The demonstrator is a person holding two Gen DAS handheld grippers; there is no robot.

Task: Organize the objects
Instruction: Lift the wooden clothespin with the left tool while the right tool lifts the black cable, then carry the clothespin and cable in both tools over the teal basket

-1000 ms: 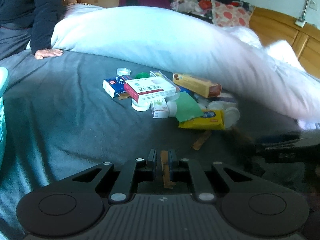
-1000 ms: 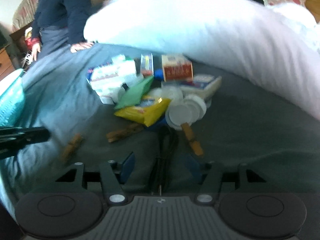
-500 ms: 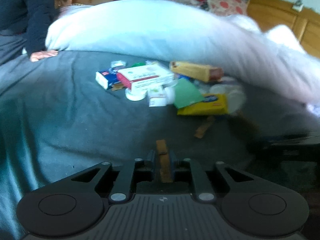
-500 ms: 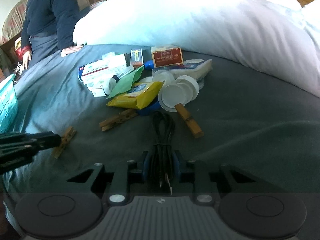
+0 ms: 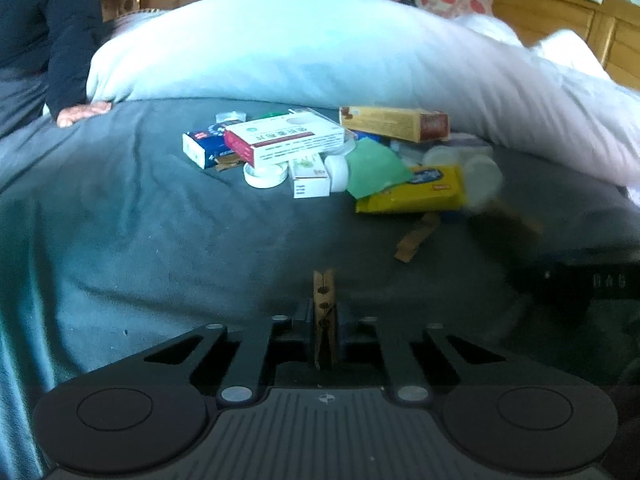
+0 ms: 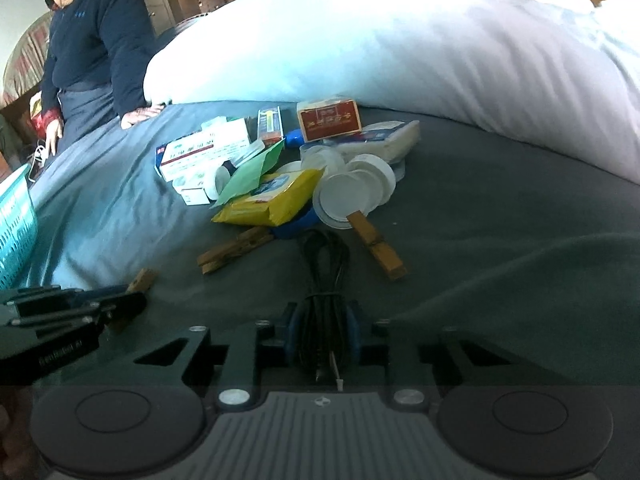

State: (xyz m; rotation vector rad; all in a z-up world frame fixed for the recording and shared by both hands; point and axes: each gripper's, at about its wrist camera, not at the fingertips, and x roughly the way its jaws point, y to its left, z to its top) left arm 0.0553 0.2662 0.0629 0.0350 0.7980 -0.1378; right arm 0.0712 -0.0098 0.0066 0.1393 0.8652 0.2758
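Note:
My left gripper (image 5: 323, 320) is shut on a wooden clothespin (image 5: 324, 300) that stands upright between its fingers, lifted off the grey bedsheet. My right gripper (image 6: 322, 324) is shut on a coiled black cable (image 6: 322, 276) whose loop reaches forward. A heap of objects lies ahead: a red-and-white medicine box (image 5: 284, 138), a yellow packet (image 6: 272, 198), a green sheet (image 5: 374, 166), white lids (image 6: 348, 196) and loose wooden clothespins (image 6: 234, 250). The left gripper (image 6: 72, 312) shows at the left of the right wrist view.
A large white duvet (image 6: 380, 40) lies behind the heap. A person in a dark jacket (image 6: 96, 40) sits at the far left with a hand (image 5: 82, 112) on the bed. A teal basket (image 6: 16, 224) stands at the left edge. Wooden headboard (image 5: 560, 16) at the right.
My right gripper went from open to shut on the black cable and lifted a little. The left gripper rose from the sheet with the clothespin in it.

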